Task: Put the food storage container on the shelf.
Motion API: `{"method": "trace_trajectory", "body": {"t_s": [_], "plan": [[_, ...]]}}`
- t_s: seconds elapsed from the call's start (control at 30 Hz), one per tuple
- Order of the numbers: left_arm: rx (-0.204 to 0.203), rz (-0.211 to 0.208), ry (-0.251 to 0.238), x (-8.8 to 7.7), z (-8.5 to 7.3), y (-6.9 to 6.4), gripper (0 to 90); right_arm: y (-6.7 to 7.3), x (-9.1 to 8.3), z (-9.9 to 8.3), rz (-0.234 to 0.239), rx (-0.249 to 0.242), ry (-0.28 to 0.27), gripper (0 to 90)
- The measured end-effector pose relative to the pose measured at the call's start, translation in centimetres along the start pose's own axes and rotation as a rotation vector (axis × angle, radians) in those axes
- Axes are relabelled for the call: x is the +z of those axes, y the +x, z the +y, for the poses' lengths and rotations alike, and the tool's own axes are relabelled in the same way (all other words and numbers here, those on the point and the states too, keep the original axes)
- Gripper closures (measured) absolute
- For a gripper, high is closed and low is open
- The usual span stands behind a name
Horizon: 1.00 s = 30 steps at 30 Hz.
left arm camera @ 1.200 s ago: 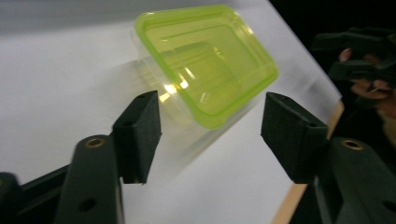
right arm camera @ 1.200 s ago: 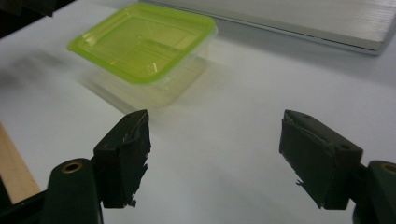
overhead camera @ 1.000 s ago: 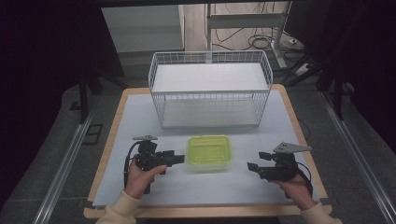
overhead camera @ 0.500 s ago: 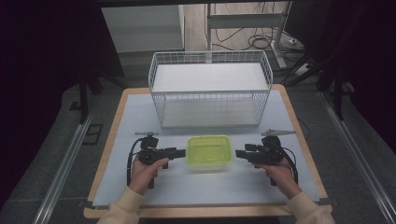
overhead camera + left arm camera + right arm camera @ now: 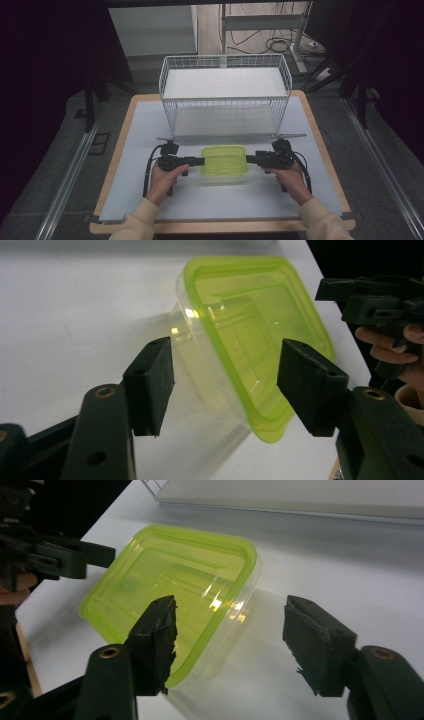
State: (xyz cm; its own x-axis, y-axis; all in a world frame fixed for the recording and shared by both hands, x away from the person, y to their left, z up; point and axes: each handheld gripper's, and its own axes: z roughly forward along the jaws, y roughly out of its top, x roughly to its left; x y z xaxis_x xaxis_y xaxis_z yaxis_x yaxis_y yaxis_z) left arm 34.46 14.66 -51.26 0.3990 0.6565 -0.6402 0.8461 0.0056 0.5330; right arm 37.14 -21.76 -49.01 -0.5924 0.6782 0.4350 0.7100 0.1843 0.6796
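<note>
A clear plastic container with a lime-green lid [image 5: 225, 160] lies flat on the white mat near the table's front. My left gripper [image 5: 200, 161] points at its left end and my right gripper [image 5: 248, 159] at its right end. In the left gripper view the container's [image 5: 245, 330] near end sits between my left gripper's [image 5: 225, 385] jaws, which have just been closing, with gaps at both pads. In the right gripper view a corner of the container [image 5: 170, 580] lies between my right gripper's [image 5: 230, 640] jaws, also just closing, pads apart from it.
A white wire basket [image 5: 225, 95] with a pale board inside stands behind the container at the table's back. The white mat [image 5: 140, 150] covers the wooden table. Metal rails run along the floor on both sides.
Both hands have moved inward from the sides to the container's two ends, the right one farther. The container has stayed in place.
</note>
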Motion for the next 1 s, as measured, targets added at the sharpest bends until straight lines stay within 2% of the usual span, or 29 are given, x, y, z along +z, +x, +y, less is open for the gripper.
{"method": "trace_trajectory", "body": {"t_s": [0.13, 0.4, 0.43, 0.5, 0.57, 0.63, 0.67, 0.73, 0.77, 0.83, 0.87, 0.9, 1.0], "plan": [[-0.010, -0.015, -0.004, 0.2, 0.1, 0.1, 44.5, -0.2, 0.7, 0.0, 0.011, 0.016, 0.020, 42.5], [0.001, -0.024, 0.022, 0.7, 0.1, 0.4, 55.3, -0.6, 2.0, -0.1, 0.045, 0.051, 0.048, 51.0], [0.004, -0.033, 0.028, 0.8, 0.1, 0.4, 59.3, -0.6, 2.2, -0.2, 0.052, 0.056, 0.058, 54.3], [0.004, -0.036, 0.031, 0.9, 0.0, 0.3, 61.2, -0.5, 2.3, -0.2, 0.053, 0.055, 0.062, 56.6], [0.020, -0.026, 0.037, 0.9, -0.1, 0.2, 67.7, -0.5, 2.4, -0.3, 0.059, 0.057, 0.079, 63.4], [0.018, -0.021, 0.036, 0.9, -0.1, 0.1, 70.6, -0.6, 2.5, -0.4, 0.098, 0.089, 0.086, 68.1], [0.013, -0.024, 0.038, 0.8, -0.2, 0.1, 71.1, -0.7, 2.5, -0.4, 0.102, 0.099, 0.085, 69.4], [0.002, -0.044, 0.033, 0.7, -0.2, 0.0, 72.8, -0.7, 2.3, -0.5, 0.108, 0.115, 0.088, 71.1], [0.004, -0.067, 0.029, 0.6, -0.3, -0.2, 75.2, -0.6, 2.1, -0.5, 0.107, 0.125, 0.085, 73.7], [0.012, -0.080, 0.013, 0.3, -0.3, -0.5, 79.0, -0.5, 1.8, -0.4, 0.105, 0.129, 0.070, 77.1], [0.012, -0.080, 0.013, 0.3, -0.3, -0.5, 80.5, -0.5, 1.8, -0.4, 0.105, 0.129, 0.070, 77.1], [0.045, -0.048, 0.004, 0.0, -0.3, -1.0, 81.5, -0.2, 1.6, -0.4, 0.103, 0.129, 0.064, 79.2], [0.063, -0.034, -0.002, -0.2, -0.3, -1.3, 81.7, 0.1, 1.5, -0.4, 0.094, 0.120, 0.062, 79.6]]}}
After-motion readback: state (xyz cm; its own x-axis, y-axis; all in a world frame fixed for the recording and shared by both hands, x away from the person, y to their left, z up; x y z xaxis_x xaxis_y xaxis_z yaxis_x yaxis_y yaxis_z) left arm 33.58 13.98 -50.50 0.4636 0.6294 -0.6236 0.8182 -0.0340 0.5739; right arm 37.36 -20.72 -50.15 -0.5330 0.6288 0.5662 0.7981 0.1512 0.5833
